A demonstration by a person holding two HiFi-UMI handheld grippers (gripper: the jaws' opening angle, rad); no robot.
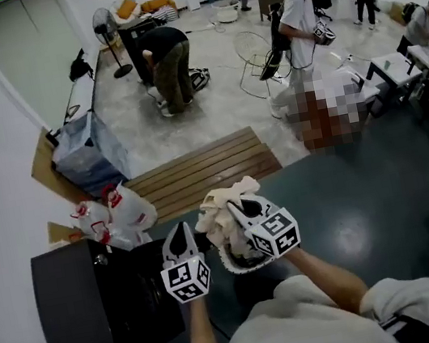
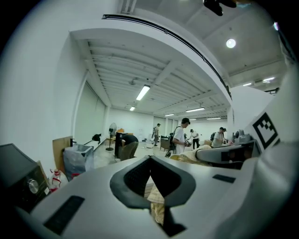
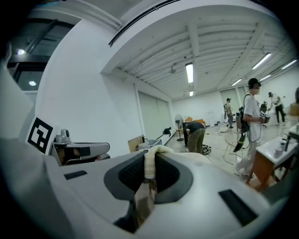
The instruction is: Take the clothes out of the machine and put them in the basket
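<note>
In the head view a cream cloth (image 1: pixel 225 196) hangs bunched between my two grippers, held up in front of me. My right gripper (image 1: pixel 241 204) is shut on its top; in the right gripper view a cream fold (image 3: pixel 149 164) is pinched between the jaws (image 3: pixel 149 158). My left gripper (image 1: pixel 180 230) is just left of it and is shut on a yellowish fold (image 2: pixel 157 203), seen in the left gripper view. The black machine (image 1: pixel 90 305) stands at lower left. A white basket rim (image 1: pixel 233 268) peeks out below the right gripper, mostly hidden.
White and red plastic bags (image 1: pixel 115 215) lie beside the machine. Wooden slats (image 1: pixel 198 169) sit just ahead, with a blue-grey bag (image 1: pixel 88 152) behind them. Beyond, a person bends over (image 1: pixel 167 64) and another stands (image 1: pixel 299 24) near a wire frame (image 1: pixel 254 61).
</note>
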